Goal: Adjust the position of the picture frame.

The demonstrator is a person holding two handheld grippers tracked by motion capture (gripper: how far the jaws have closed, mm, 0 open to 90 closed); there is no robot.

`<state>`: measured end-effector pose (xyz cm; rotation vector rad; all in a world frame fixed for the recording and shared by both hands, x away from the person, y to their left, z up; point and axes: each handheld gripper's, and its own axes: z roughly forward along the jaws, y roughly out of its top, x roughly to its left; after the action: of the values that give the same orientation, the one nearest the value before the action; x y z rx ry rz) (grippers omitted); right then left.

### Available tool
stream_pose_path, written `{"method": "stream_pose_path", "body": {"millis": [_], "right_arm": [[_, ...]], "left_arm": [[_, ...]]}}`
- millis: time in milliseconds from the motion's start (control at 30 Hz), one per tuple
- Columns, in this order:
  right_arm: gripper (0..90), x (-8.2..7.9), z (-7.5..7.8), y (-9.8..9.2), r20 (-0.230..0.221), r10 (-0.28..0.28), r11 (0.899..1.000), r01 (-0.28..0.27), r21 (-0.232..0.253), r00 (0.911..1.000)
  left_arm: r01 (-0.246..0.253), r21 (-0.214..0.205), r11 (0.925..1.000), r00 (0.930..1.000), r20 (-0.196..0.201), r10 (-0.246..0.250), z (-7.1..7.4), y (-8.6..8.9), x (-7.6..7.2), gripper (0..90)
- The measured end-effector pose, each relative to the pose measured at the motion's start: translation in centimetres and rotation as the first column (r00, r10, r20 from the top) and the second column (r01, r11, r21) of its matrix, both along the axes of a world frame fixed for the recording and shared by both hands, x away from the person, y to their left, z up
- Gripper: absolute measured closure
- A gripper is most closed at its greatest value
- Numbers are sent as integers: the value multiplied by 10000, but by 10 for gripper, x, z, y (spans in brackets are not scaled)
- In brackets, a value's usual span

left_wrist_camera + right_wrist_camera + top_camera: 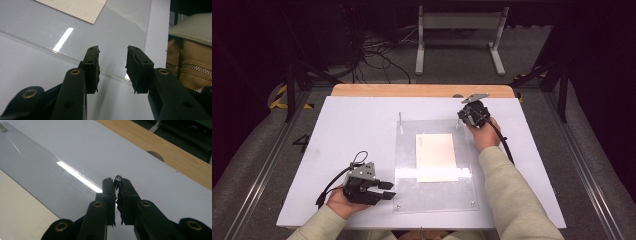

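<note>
Right claw (118, 185) clamped on small metal pin (119, 178) at clear sheet (45, 180) corner; left claw (112, 67) parted, empty, over sheet's edge.

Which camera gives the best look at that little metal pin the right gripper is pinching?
The right gripper view: the metal pin sits close up, its round head poking out between the jaws of the right gripper, at the clear sheet's corner. In the high view the gripper covers that corner.
</note>
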<state>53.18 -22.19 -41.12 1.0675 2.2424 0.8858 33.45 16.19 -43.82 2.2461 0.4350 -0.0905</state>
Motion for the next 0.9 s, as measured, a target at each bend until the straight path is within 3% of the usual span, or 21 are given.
{"method": "stream_pose_path", "body": {"millis": [167, 567, 700, 800, 833, 900], "right_arm": [[850, -4, 1, -7, -221, 247, 9994, -242, 253, 9994], [850, -22, 1, -7, -315, 436, 9985, -425, 343, 9986], [849, -30, -3, -13, -273, 536, 9960, -514, 736, 9982], [826, -30, -3, -14, -270, 591, 9952, -568, 800, 9979], [680, -32, -1, -16, 26, 449, 9947, -449, 927, 9990], [667, -38, 3, -20, 192, 309, 9906, -332, 1328, 9993]], "left_arm": [[111, -19, 9999, 9999, -42, -111, 0, -4, -1, 626], [255, -41, 9997, 9997, -64, -255, 0, -8, -1, 626], [251, -31, 9997, 9997, -73, -252, -1, -7, -1, 624], [299, 26, 9995, 9995, -23, -299, 0, -8, -2, 616], [298, -36, 9995, 9996, -12, -298, 0, -7, -2, 610], [233, -91, 9997, 9997, 78, -232, 1, -6, -2, 598]]}}
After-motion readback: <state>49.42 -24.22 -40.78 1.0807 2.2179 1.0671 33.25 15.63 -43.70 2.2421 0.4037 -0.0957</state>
